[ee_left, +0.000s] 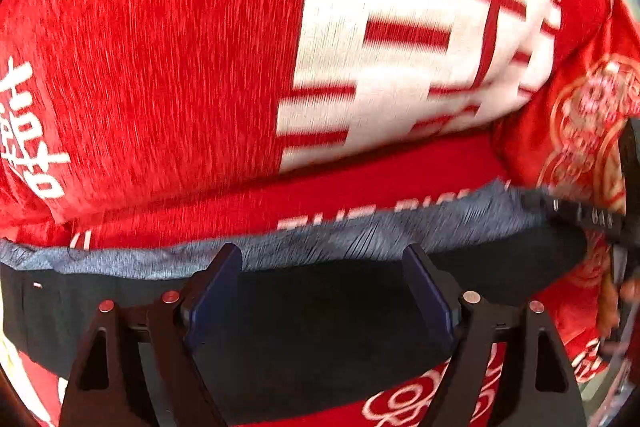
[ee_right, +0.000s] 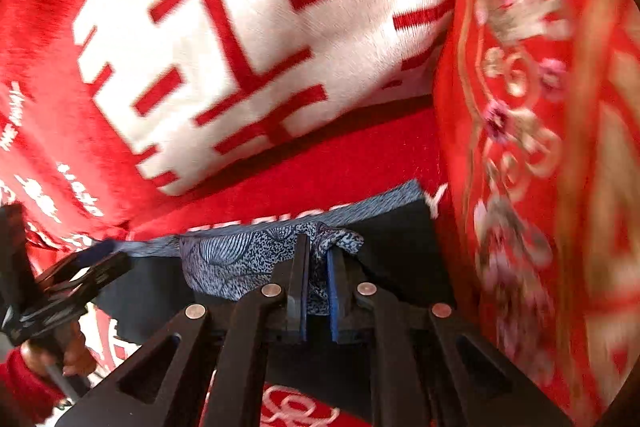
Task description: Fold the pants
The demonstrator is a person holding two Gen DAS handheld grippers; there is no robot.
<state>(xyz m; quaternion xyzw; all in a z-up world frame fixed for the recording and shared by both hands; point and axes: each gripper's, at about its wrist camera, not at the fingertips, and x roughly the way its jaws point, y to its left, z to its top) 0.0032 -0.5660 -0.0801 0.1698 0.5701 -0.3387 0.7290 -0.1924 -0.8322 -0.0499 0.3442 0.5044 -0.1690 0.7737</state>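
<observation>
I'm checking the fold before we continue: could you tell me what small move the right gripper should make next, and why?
Probably open the right gripper and let go. It is shut on the pants, pinching a patterned blue bunch, while the left gripper stands open with nothing between its fingers, and the dark cloth seems to lie flat on the red blanket.

We're looking at dark navy pants (ee_left: pixel 320 307) here, with a lighter blue-grey speckled inside showing along the edge, kind of a scribbly shell print up close. Behind them, a bright red blanket (ee_left: pixel 160 47) is carrying a big white block character (ee_right: pixel 260 39) and small white lettering. Off to the side, a red quilt (ee_right: pixel 540 147) is showing gold scrolls and pink flowers. The gripper pads (ee_right: pixel 334 291) are looking blue on black frames.
</observation>
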